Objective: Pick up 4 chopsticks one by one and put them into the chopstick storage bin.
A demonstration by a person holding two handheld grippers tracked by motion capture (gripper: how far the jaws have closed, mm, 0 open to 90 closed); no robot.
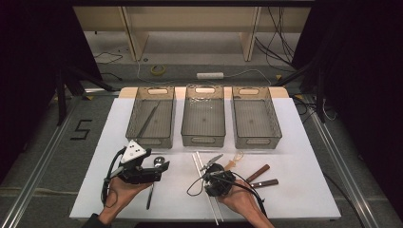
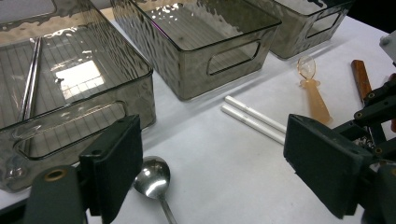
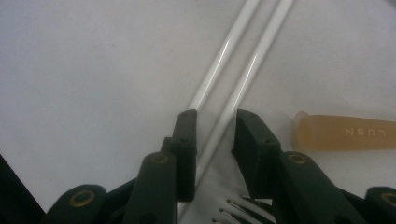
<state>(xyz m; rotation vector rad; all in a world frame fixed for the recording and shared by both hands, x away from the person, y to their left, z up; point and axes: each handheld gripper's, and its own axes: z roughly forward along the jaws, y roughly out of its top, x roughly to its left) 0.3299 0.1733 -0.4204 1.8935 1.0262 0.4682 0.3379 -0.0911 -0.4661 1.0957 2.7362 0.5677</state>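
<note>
While the left gripper (image 2: 210, 172) gapes empty, the right gripper (image 3: 215, 140) straddles white chopsticks (image 3: 233, 56), jaws slightly apart

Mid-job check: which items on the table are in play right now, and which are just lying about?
In play:
- right gripper, jaws straddling the pair of white chopsticks
- left gripper, open above the steel spoon

Lying about:
- translucent amber plastic spoon
- two brown wooden-handled utensils
- three smoky clear plastic bins
- metal fork
</note>
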